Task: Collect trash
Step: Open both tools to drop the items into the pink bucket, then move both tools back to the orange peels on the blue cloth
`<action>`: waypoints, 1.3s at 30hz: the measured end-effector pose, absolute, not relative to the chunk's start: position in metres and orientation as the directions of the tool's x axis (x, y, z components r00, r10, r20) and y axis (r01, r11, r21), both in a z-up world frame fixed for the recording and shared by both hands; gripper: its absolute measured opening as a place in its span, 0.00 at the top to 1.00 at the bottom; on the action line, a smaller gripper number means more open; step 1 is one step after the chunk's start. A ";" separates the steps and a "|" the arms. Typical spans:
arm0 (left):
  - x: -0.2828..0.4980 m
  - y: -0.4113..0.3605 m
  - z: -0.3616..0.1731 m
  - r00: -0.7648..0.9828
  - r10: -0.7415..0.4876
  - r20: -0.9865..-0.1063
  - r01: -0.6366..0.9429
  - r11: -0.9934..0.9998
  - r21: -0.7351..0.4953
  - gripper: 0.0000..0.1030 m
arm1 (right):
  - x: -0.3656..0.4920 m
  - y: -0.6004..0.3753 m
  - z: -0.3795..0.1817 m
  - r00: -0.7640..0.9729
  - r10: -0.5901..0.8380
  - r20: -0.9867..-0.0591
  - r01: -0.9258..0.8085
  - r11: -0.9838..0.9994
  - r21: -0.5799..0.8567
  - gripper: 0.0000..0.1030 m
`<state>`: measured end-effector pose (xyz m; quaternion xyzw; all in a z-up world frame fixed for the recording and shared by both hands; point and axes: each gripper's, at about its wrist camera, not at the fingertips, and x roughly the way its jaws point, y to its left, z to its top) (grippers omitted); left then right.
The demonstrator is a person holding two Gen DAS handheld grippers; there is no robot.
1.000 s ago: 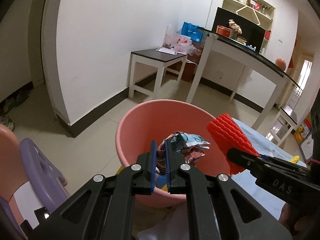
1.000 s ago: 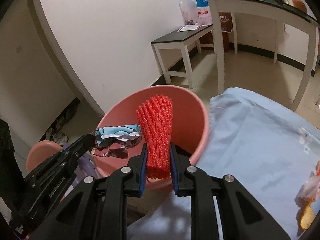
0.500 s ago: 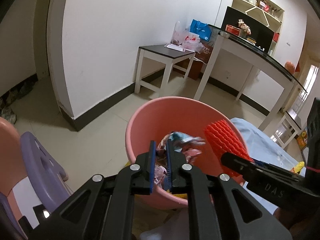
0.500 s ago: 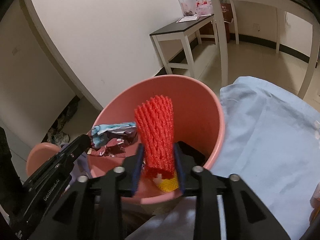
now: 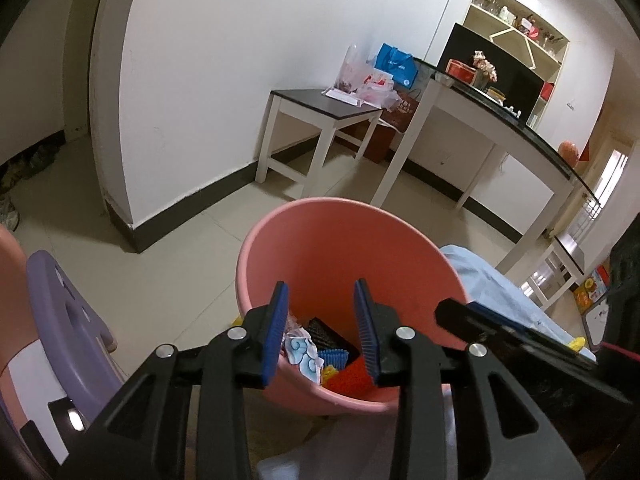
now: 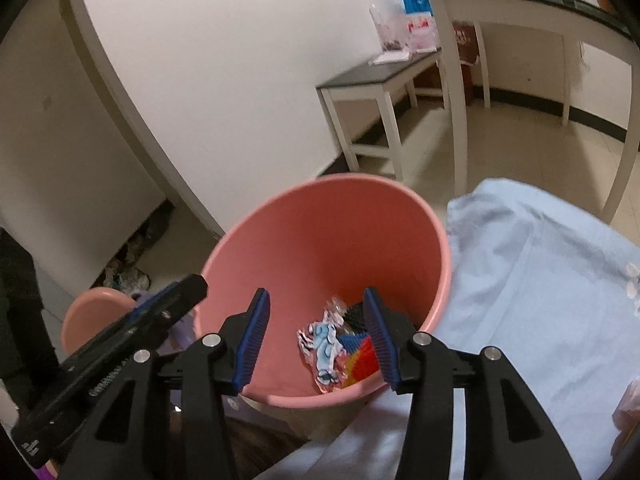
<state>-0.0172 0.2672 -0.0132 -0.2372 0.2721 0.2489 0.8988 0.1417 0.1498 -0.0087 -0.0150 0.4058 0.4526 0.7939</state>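
Note:
A pink bucket (image 5: 340, 236) (image 6: 320, 216) stands on the floor beside the blue-clothed table. At its bottom lie a crumpled blue-and-white wrapper (image 5: 304, 354) (image 6: 325, 346), a red foam net (image 5: 352, 376) (image 6: 364, 356) and other scraps. My left gripper (image 5: 320, 328) hovers over the near rim; its jaws are opening and nothing is between them. My right gripper (image 6: 314, 332) hangs over the bucket too, jaws opening and empty. Each gripper shows at the edge of the other's view.
A light blue cloth (image 6: 540, 280) covers the table right of the bucket. A purple stool (image 5: 68, 320) and a small pink basin (image 6: 94, 312) sit to the left. A low white side table (image 5: 320, 120) and a long counter (image 5: 500, 128) stand farther back.
Both grippers have opened. The wrapper dropped from the left one and the red foam net from the right one; both now lie at the bottom of the bucket.

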 end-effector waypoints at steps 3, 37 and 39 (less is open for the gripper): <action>-0.020 0.264 -0.007 0.737 0.315 -0.598 -0.569 0.767 -0.297 0.67 | 0.138 0.142 0.001 0.273 0.728 -0.629 -0.740 0.576 0.347 0.51; -0.002 0.120 0.008 0.817 0.069 -0.573 -0.285 0.911 -0.297 0.67 | 0.100 -0.147 -0.003 0.553 0.441 -0.706 -0.391 0.886 0.248 0.60; 0.004 0.106 0.005 0.815 0.041 -0.578 -0.257 0.920 -0.297 0.67 | 0.101 -0.162 -0.009 0.560 0.430 -0.708 -0.357 0.897 0.262 0.62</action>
